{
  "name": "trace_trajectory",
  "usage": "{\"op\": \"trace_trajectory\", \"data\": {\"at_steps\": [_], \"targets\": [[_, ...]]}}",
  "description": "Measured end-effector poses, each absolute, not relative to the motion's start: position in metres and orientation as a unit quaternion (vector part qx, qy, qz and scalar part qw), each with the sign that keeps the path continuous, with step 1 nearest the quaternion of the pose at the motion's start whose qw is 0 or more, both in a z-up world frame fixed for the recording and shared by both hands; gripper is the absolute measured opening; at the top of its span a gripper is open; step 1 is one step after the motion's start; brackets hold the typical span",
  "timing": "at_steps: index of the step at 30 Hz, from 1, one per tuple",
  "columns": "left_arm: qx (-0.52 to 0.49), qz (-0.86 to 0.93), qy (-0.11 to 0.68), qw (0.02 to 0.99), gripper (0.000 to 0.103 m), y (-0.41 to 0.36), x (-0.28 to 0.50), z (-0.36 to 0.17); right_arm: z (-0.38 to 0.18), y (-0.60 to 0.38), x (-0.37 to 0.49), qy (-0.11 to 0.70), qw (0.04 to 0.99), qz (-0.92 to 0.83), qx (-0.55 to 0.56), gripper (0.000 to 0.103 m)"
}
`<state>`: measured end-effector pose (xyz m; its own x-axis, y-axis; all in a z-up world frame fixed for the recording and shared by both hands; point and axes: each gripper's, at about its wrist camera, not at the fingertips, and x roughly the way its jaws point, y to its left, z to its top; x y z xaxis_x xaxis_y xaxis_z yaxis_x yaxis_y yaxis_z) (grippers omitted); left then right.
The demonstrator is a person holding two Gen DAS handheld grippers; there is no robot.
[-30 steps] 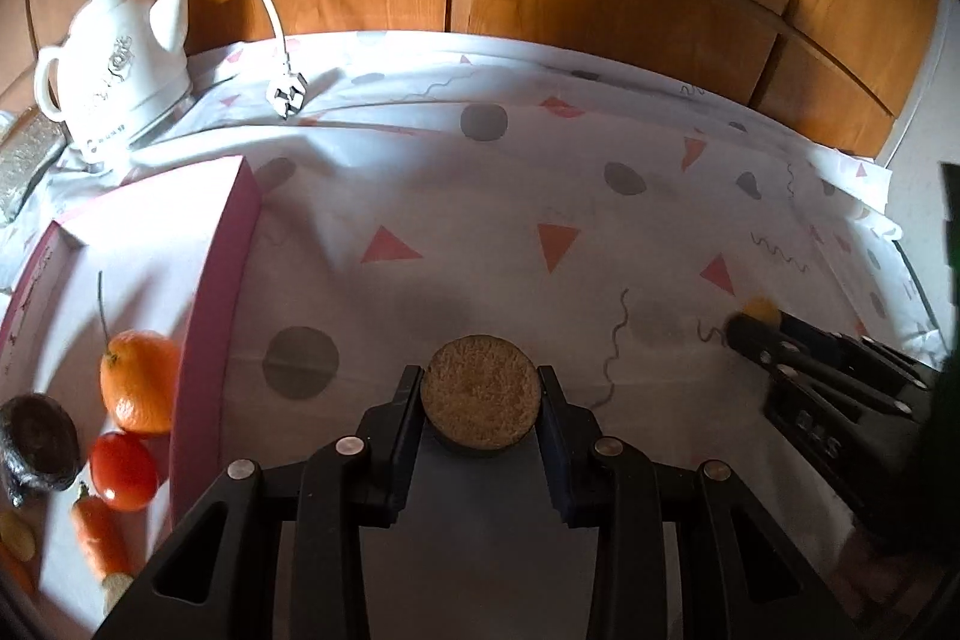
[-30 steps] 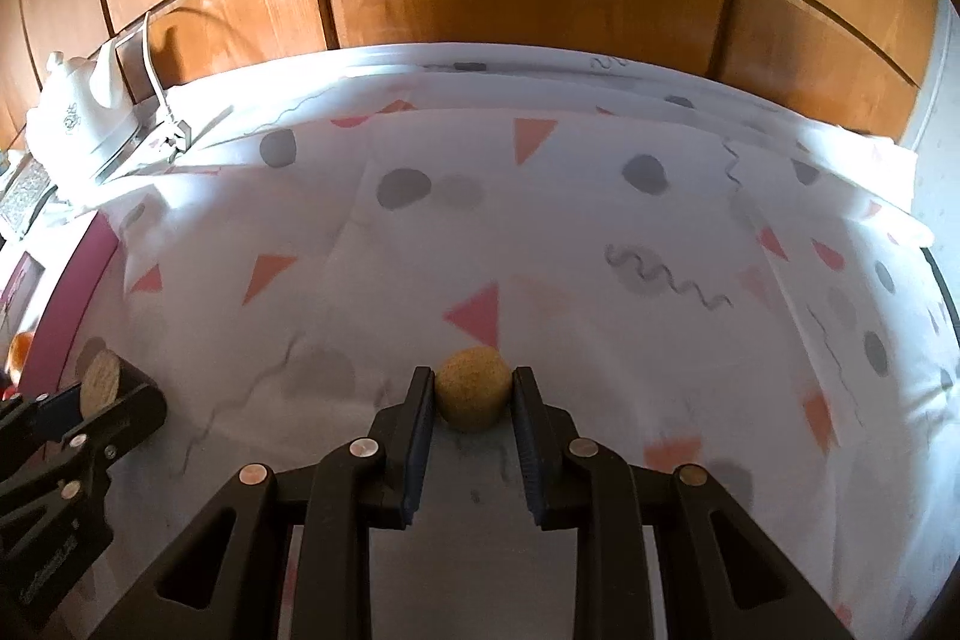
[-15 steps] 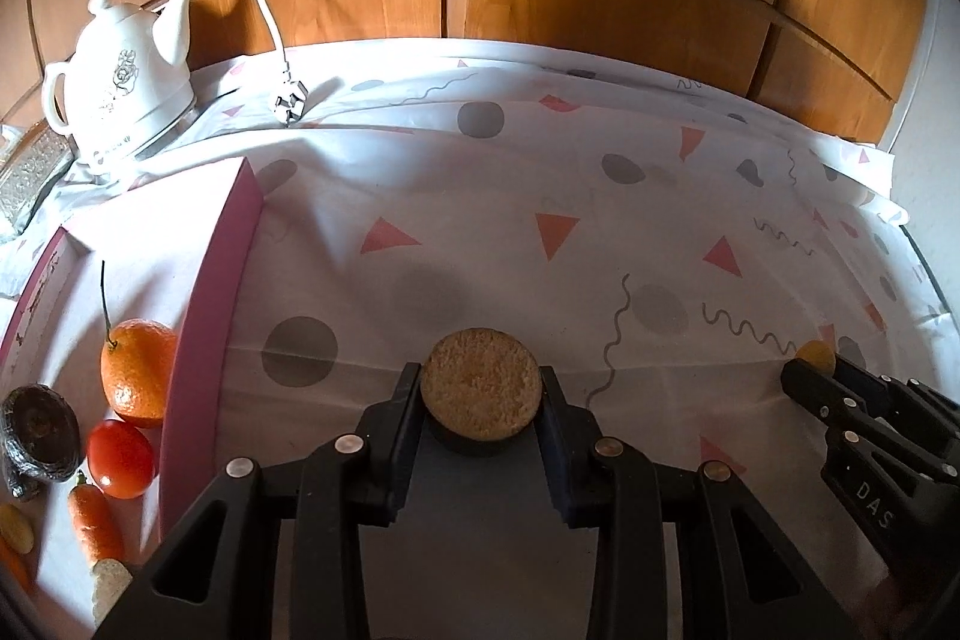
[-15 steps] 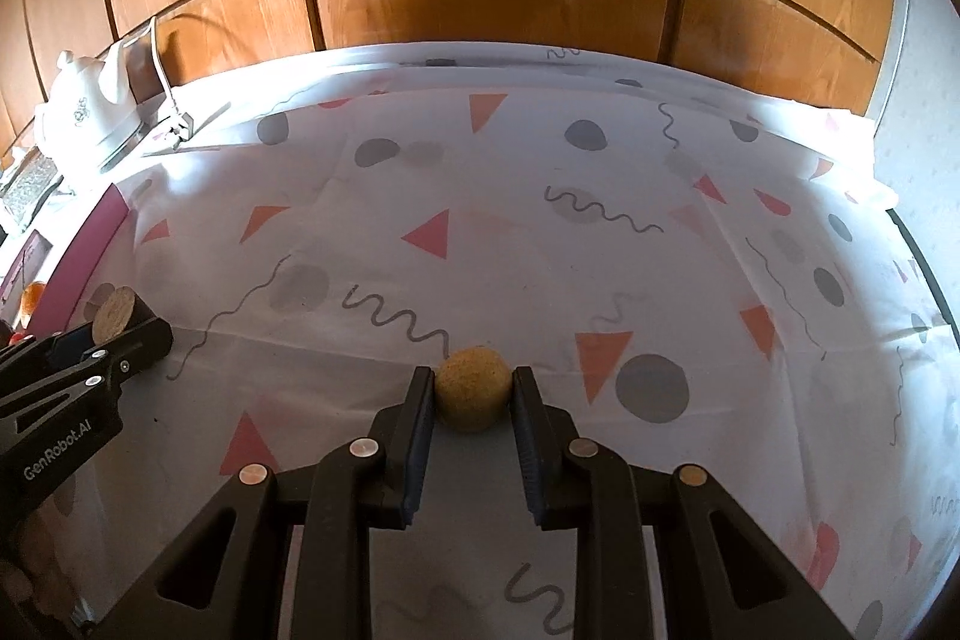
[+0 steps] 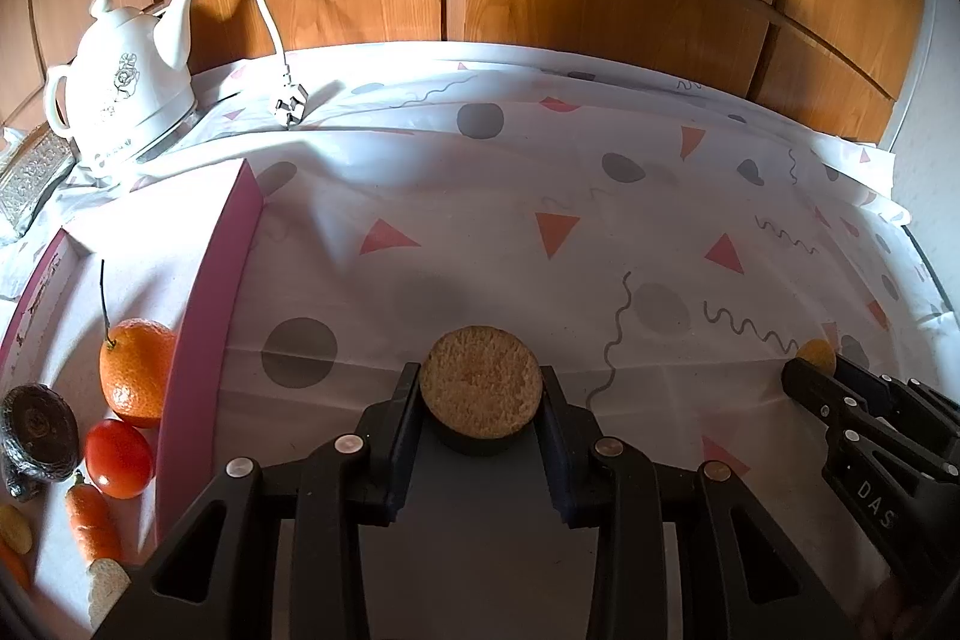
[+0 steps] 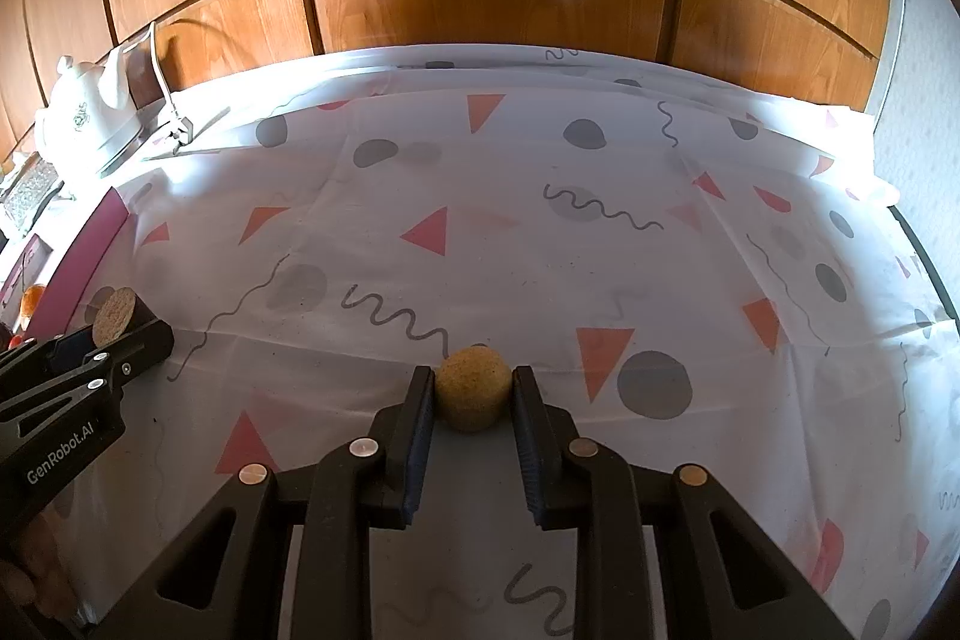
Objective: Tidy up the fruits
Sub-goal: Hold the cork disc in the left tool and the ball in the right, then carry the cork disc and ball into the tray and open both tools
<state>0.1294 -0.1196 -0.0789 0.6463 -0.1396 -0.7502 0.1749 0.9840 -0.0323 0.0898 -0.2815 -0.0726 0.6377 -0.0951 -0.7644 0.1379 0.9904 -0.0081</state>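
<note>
Left gripper (image 5: 480, 394) is clamped on a flat, round, grainy tan disc (image 5: 480, 381); right gripper (image 6: 473, 394) pinches a small tan ball (image 6: 473, 396). Both hang over the patterned counter (image 5: 480, 220), right of the pink tray (image 5: 204, 316) with its orange (image 5: 135, 370) and tomato (image 5: 117, 457)

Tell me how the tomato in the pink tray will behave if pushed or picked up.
The tomato looks round and smooth, so it would probably roll when nudged, though the orange and carrot close beside it may stop it. Its glossy skin may be slippery and bruise under a hard squeeze.
</note>
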Motion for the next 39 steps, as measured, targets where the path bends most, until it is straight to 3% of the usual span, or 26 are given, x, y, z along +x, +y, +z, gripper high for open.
{"op": "trace_trajectory", "data": {"at_steps": [16,25,39], "targets": [[0.016,-0.089,0.414,0.906,0.036,-0.12,0.131,-0.076,-0.073,-0.282,0.09,0.42,0.905,-0.064,0.026,0.026],[-0.004,-0.097,0.389,0.916,0.036,-0.102,0.115,-0.041,-0.073,-0.277,0.091,0.421,0.904,-0.075,0.002,0.026],[-0.028,-0.026,0.356,0.934,0.036,0.007,0.1,0.0,-0.042,-0.23,0.103,0.407,0.913,-0.017,0.005,0.025]]}}
